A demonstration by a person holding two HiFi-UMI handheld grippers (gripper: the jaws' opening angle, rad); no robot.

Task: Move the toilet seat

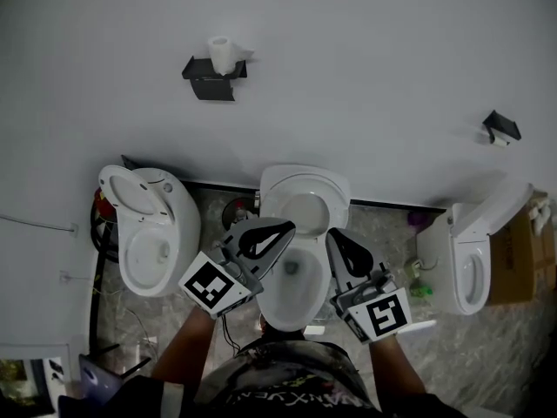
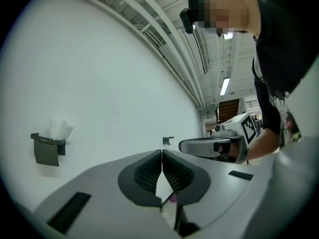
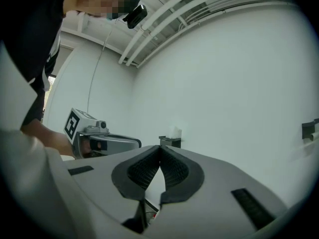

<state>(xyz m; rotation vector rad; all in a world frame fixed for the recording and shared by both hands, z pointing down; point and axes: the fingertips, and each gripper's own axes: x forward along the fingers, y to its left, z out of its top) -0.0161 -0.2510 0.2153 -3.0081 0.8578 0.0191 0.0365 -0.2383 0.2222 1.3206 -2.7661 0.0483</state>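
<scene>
The middle white toilet [image 1: 296, 290] stands straight below me, with its seat and lid [image 1: 305, 188] apparently raised against the wall. My left gripper [image 1: 290, 226] hovers over the bowl's left rim, shut with nothing between its jaws. My right gripper [image 1: 332, 234] hovers over the right rim, also shut and empty. In the left gripper view the jaws [image 2: 162, 151] meet at the tips and point at the wall, with the right gripper [image 2: 214, 146] beside them. In the right gripper view the jaws [image 3: 160, 149] are closed too, and the left gripper [image 3: 102, 142] is at the left.
A second toilet [image 1: 148, 233] stands at the left and a third [image 1: 470, 264] at the right. A paper roll on a dark wall holder [image 1: 218, 66] is above, another holder [image 1: 502, 127] is at the right. A cardboard box [image 1: 522, 251] sits far right, and cables lie on the floor at the left.
</scene>
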